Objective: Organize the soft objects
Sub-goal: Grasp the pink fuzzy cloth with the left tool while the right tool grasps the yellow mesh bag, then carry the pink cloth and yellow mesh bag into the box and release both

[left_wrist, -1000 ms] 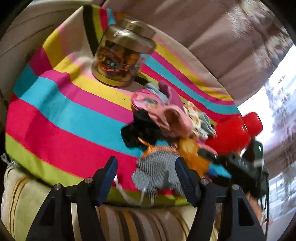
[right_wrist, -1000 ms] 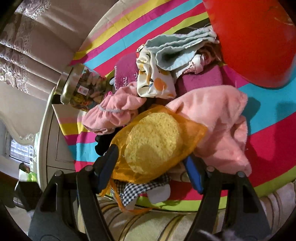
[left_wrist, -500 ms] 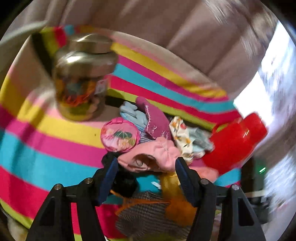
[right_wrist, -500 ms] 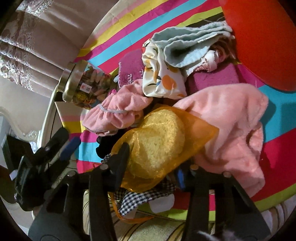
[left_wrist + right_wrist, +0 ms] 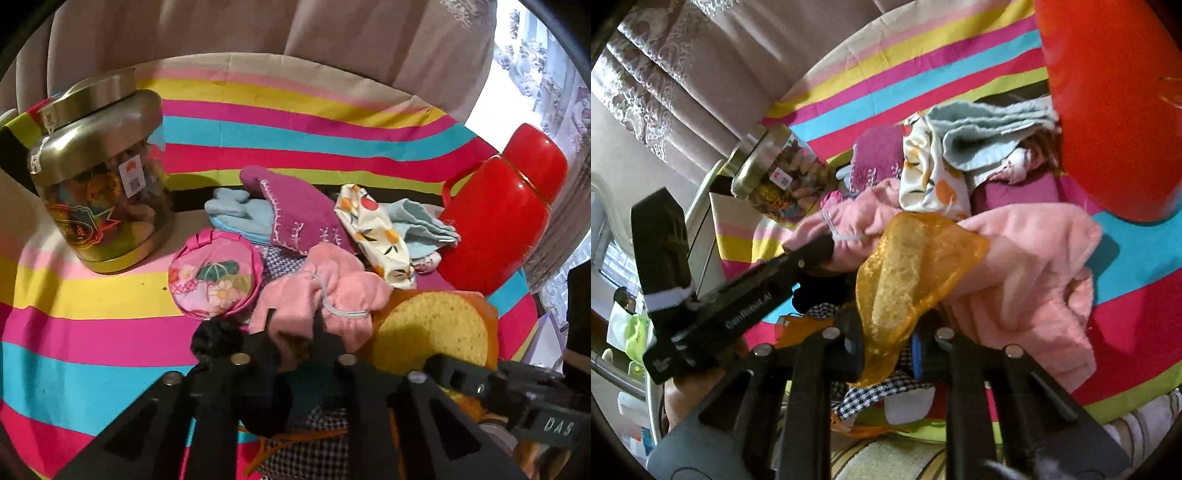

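The left gripper (image 5: 291, 325) is closing on a fuzzy pink cloth (image 5: 317, 295) just right of the round floral pouch (image 5: 214, 275). The right gripper (image 5: 886, 341) is closing on a porous yellow sponge (image 5: 905, 266) in orange mesh, further right of the pouch.

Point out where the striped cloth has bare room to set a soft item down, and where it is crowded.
Bare: the striped cloth in front of the glass jar, left of the round pink pouch; also the stripes behind the pile, between jar and red flask. Crowded: the heap from the purple mitten to the sponge.
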Demonstrator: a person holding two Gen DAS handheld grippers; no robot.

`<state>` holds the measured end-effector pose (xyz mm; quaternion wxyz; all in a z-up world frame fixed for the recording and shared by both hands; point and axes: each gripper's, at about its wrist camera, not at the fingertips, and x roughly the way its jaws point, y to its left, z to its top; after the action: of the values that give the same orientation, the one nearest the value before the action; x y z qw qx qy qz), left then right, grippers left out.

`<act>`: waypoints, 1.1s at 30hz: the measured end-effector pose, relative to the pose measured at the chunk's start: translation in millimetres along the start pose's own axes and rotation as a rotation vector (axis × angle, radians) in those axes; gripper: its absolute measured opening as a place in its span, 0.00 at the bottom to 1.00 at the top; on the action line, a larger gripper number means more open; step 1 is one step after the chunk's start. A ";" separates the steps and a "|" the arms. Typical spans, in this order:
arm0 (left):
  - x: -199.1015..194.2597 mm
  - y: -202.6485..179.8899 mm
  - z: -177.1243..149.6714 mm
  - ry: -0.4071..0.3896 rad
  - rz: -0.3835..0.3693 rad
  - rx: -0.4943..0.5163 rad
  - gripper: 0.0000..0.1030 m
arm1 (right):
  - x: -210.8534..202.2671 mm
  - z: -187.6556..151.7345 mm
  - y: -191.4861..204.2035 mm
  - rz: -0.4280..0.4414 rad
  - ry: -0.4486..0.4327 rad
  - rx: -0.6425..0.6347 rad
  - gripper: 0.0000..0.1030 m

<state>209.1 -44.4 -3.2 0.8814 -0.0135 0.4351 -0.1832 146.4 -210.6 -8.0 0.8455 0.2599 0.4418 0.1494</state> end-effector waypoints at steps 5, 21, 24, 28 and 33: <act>-23.4 8.3 -1.4 -0.096 -0.046 -0.073 0.10 | -14.6 -0.5 -2.0 0.017 -0.060 -0.003 0.18; -96.9 0.0 -18.3 -0.309 -0.114 -0.177 0.10 | -70.7 -8.7 -4.9 0.014 -0.203 -0.042 0.18; -104.8 -8.8 -24.6 -0.315 -0.134 -0.174 0.10 | -84.9 -11.5 -5.2 -0.005 -0.224 -0.056 0.18; -107.4 -28.6 -34.9 -0.291 -0.169 -0.162 0.10 | -100.6 -20.3 -10.2 -0.063 -0.227 -0.074 0.18; -107.9 -61.8 -45.0 -0.257 -0.215 -0.128 0.10 | -122.9 -32.0 -21.0 -0.131 -0.221 -0.093 0.18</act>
<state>95.3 -59.8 62.4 0.9025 -0.1394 0.3258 -0.2449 51.1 -277.2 47.1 0.9081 0.2059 0.3546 0.0848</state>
